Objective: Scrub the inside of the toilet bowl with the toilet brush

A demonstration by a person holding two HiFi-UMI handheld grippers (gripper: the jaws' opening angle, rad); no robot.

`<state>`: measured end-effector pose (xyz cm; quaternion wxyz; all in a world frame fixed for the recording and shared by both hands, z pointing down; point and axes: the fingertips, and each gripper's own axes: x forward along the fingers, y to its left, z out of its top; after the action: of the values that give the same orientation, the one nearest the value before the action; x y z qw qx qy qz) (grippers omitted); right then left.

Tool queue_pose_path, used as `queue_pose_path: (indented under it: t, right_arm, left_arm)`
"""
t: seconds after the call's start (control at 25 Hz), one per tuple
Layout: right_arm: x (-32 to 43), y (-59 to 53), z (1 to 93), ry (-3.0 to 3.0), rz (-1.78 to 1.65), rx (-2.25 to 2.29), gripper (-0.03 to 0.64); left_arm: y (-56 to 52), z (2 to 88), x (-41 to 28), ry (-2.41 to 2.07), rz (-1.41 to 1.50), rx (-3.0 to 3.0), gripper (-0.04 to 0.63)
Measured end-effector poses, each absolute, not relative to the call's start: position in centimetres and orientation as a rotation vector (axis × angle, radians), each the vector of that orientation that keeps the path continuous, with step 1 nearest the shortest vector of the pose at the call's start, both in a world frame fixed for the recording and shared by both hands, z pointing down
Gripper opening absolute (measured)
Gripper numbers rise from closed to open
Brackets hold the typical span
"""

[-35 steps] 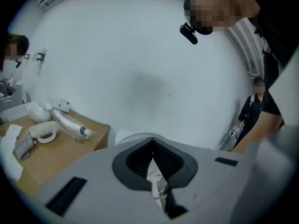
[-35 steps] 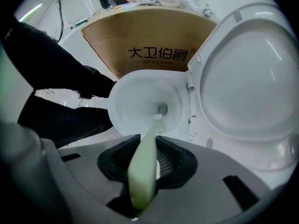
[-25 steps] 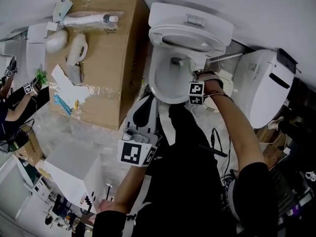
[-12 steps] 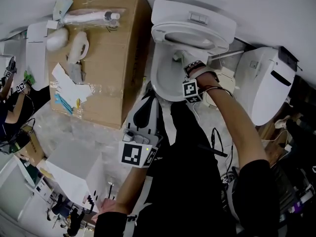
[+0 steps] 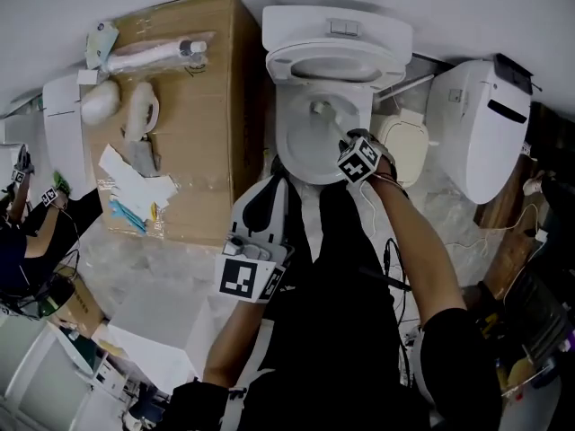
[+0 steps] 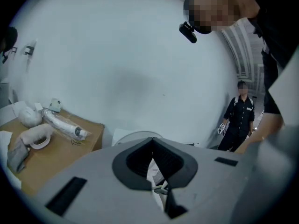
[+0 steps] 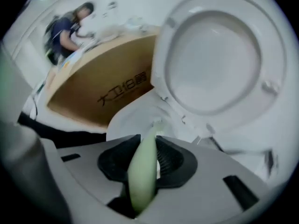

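Got the right gripper (image 5: 349, 144) clamped tight on the pale green plastic toilet brush (image 7: 142, 171), handle pinched straight up between both jaws. Held out over the front rim of the white ceramic toilet bowl (image 5: 289, 155) in the head view, with the bristle end (image 5: 320, 109) down inside, near the back wall. Can't tell about bristles touching porcelain or not. Seat and lid (image 5: 334, 65) tipped up against the white tank (image 5: 337, 27). Left gripper (image 5: 272, 181) parked just in front of the bowl, low against the black clothing (image 5: 341, 277), jaws pressed together on nothing. Big brown cardboard box (image 5: 211, 124) standing right beside the toilet on the left, topped with a plastic-wrapped white tube (image 5: 148, 57) and some loose white bits. Another white toilet unit (image 5: 476, 133) off to the right, well apart from the brush. Also spotted: a standing person (image 6: 240, 118) far back in the left gripper view.
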<state>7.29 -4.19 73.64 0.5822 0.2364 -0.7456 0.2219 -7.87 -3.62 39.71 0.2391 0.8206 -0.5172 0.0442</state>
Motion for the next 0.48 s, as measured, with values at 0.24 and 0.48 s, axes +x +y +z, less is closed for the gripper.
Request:
queue_pose_path:
  t: [0.24, 0.48]
  right_arm:
    - [11.3, -2.6, 74.3, -1.508, 1.532, 1.484, 0.112]
    - [12.0, 0.4, 77.7, -0.976, 2.298, 2.175, 0.112]
  left_arm:
    - [-4.1, 40.3, -8.3, -1.278, 0.174, 2.326, 0.008]
    - [-4.5, 41.5, -9.3, -1.175, 0.207, 2.38, 0.008]
